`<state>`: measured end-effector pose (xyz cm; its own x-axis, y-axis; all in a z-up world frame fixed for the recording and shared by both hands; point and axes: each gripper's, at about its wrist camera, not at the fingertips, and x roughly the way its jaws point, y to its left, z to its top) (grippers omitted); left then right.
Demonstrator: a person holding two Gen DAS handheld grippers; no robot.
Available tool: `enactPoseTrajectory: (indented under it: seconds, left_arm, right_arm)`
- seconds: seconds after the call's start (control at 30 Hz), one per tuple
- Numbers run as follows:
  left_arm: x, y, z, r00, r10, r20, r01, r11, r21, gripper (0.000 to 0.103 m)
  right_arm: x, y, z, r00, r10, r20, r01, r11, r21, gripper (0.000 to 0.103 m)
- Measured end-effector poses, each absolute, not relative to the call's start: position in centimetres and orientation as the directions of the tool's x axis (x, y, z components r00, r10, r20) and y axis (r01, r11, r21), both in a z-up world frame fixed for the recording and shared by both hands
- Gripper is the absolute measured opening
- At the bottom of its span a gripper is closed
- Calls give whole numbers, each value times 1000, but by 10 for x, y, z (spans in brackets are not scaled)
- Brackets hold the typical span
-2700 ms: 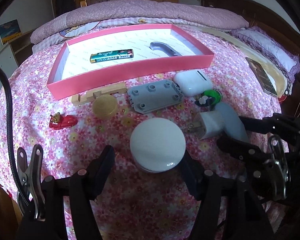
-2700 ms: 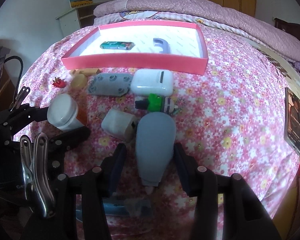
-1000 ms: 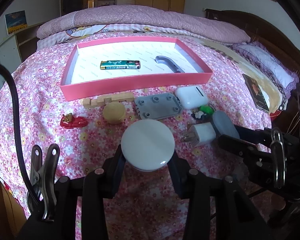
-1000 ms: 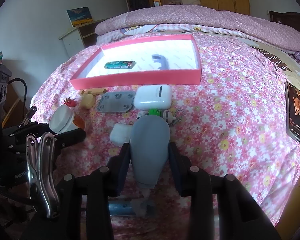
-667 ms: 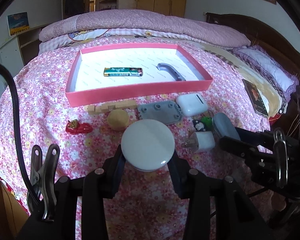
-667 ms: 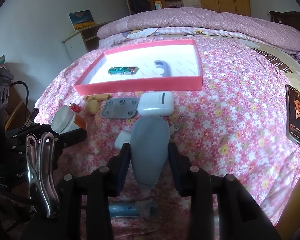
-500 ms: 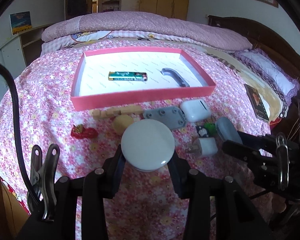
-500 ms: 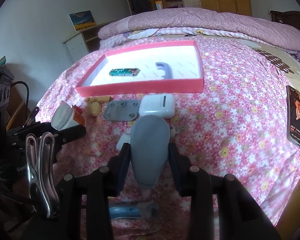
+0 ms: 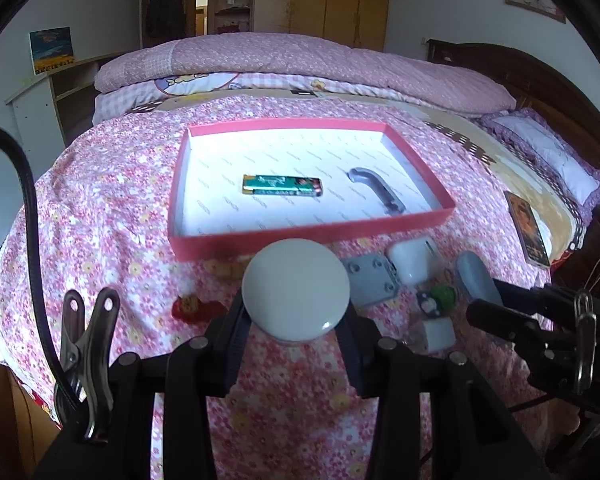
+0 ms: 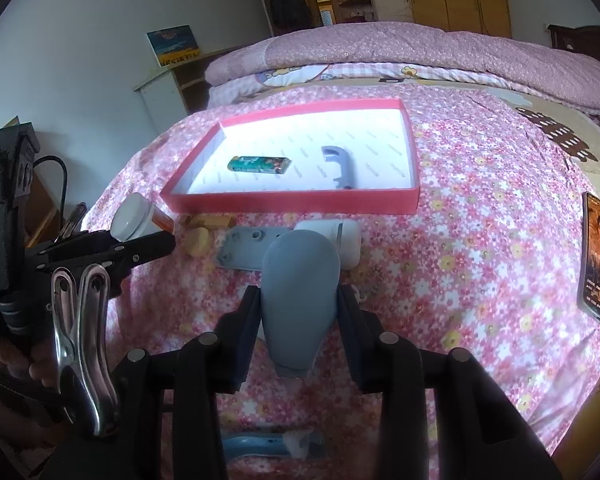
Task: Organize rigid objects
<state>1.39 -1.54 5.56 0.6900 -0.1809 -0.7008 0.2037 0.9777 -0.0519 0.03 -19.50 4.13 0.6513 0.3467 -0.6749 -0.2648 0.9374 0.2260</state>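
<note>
Jar with white lid [image 9: 296, 289] is clamped by left gripper [image 9: 296, 334], lower centre of frame. Grey oval piece [image 10: 300, 280] is clamped by right gripper [image 10: 299, 330]. Pink tray [image 9: 228, 246] is seen upper centre, above both.

The left gripper [image 9: 296, 320] clamps a round white-capped jar [image 9: 296, 289] between its black fingers, held above the pink floral bedspread [image 9: 100, 216]. Beyond it a shallow pink cardboard tray [image 9: 300, 236] with a white floor lies at the bedspread's middle, holding a green rectangular packet [image 9: 282, 185] and a grey curved handle [image 9: 376, 188]. Near the tray's front wall lie a grey studded plate [image 9: 370, 280], a white rounded case [image 9: 414, 258], a green toy [image 9: 440, 298], a white plug adapter [image 9: 436, 334] and a red toy [image 9: 192, 307]. At the right edge the right gripper [image 9: 496, 304] pinches a grey-blue oval piece [image 9: 474, 280].
</note>
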Motion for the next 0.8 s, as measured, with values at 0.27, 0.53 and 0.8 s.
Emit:
enactPoseTrajectory:
  seconds: [0.27, 0.53, 0.8]
  left_arm:
    - [35, -14, 65, 703, -171, -691, 195, 980, -44, 43]
    - [64, -17, 70, 712, -155, -685, 193, 981, -22, 43]
    - [88, -21, 60, 692, -145, -707, 183, 983, -23, 43]
  right_arm:
    - [9, -203, 38, 639, 352, -684, -248, 936, 250, 39]
    - [17, -212, 39, 643, 348, -682, -228, 937, 264, 39]
    - [27, -218, 42, 641, 329, -693, -215, 944, 250, 39]
